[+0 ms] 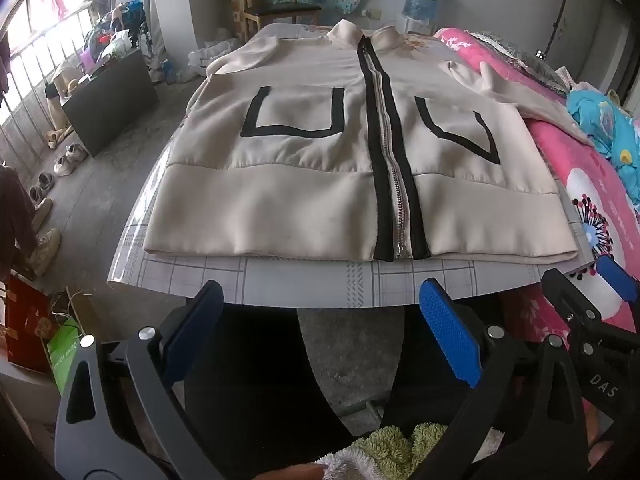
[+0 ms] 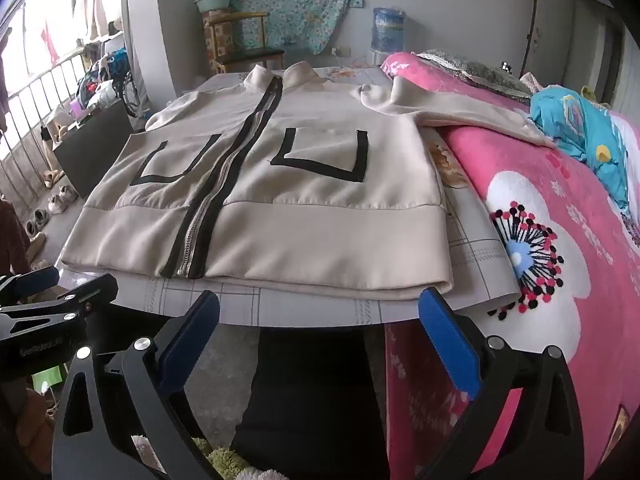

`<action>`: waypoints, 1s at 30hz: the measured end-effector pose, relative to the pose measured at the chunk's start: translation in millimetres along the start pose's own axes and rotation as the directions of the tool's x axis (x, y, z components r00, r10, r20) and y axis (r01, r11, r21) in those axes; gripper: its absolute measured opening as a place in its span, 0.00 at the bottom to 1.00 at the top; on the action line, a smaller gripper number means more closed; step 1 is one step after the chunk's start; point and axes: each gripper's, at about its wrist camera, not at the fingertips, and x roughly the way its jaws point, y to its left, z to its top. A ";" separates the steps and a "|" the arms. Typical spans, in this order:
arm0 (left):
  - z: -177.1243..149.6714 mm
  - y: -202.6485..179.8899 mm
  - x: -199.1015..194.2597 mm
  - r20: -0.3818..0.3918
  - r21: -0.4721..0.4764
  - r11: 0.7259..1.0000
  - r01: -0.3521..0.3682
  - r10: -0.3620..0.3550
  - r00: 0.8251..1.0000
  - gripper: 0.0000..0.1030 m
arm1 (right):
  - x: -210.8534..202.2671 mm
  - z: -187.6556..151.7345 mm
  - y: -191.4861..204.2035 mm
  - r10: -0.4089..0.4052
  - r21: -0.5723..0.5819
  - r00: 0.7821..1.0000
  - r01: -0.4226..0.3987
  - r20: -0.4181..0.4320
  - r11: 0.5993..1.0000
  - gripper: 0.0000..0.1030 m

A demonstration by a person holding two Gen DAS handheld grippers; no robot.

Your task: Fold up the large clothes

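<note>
On table (image 1: 312, 284): one jacket (image 1: 320, 184).

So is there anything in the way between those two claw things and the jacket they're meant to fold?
Nothing visible. The beige jacket lies flat and zipped on the table. Both the left gripper and right gripper hover open just short of the table's near edge, with only a bare strip of tabletop before the hem. One sleeve drapes onto the pink blanket.

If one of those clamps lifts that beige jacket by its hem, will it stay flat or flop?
Probably flop: the jacket lies soft and wrinkled on the table, its sleeve draping onto the pink blanket. The metal zipper may weigh the middle down slightly.
</note>
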 end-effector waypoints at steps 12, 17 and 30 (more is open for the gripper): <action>0.8 -0.3 0.8 0.002 -0.006 1.000 -0.006 0.006 1.000 0.92 | 3.8 1.2 6.9 0.002 -0.003 1.000 -0.001 0.003 1.000 0.94; 2.6 3.9 -3.6 0.002 -0.009 1.000 -0.006 0.006 1.000 0.92 | 2.2 -0.6 10.2 0.004 -0.007 1.000 -0.004 0.004 1.000 0.94; 1.7 3.1 -1.0 0.007 -0.010 1.000 -0.003 0.003 1.000 0.92 | 1.9 3.5 9.2 0.007 -0.014 1.000 -0.007 -0.003 1.000 0.94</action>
